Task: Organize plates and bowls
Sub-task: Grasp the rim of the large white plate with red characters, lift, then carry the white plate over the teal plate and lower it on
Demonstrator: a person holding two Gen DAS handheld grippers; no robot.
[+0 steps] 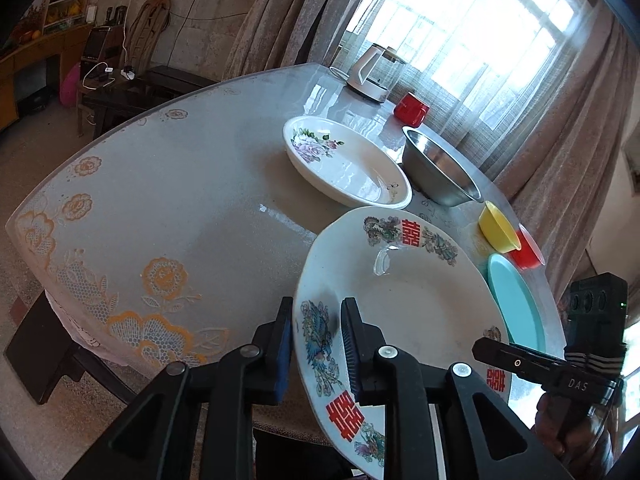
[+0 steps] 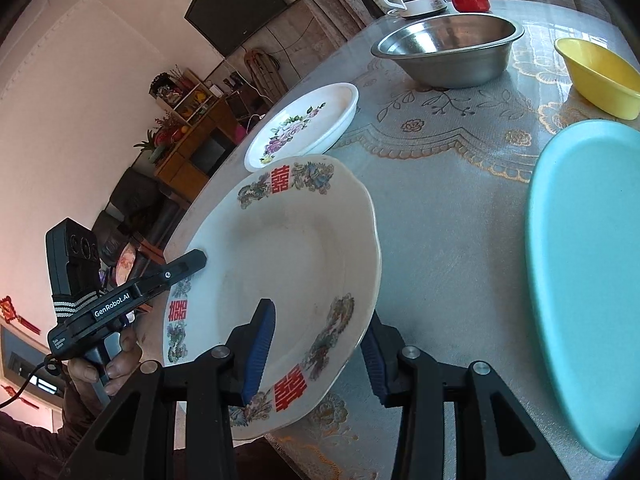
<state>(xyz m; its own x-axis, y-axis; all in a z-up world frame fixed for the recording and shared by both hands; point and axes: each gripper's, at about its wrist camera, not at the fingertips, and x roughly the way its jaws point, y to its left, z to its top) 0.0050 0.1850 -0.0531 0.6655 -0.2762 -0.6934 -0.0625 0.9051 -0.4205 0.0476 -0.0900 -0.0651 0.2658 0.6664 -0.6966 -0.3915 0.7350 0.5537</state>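
A white plate with red characters and dragon prints (image 1: 416, 304) (image 2: 288, 264) hangs tilted over the near edge of the round table (image 1: 180, 200). My left gripper (image 1: 318, 344) is shut on its left rim, one pad under and one on top. My right gripper (image 2: 318, 348) is shut on the opposite rim, with its left finger (image 2: 260, 340) inside the plate and the other below the edge. Each view shows the other gripper at the far rim: the right gripper (image 1: 480, 347), the left gripper (image 2: 196, 259). A floral plate (image 1: 344, 164) (image 2: 304, 128) lies just beyond.
A steel bowl (image 1: 440, 168) (image 2: 448, 52) stands behind the floral plate. Along the right side are a yellow bowl (image 1: 498, 228) (image 2: 600, 76), a red bowl (image 1: 528, 250) and a teal plate (image 1: 516, 304) (image 2: 584, 280). A kettle (image 1: 374, 72) and a red cup (image 1: 412, 109) stand at the window side.
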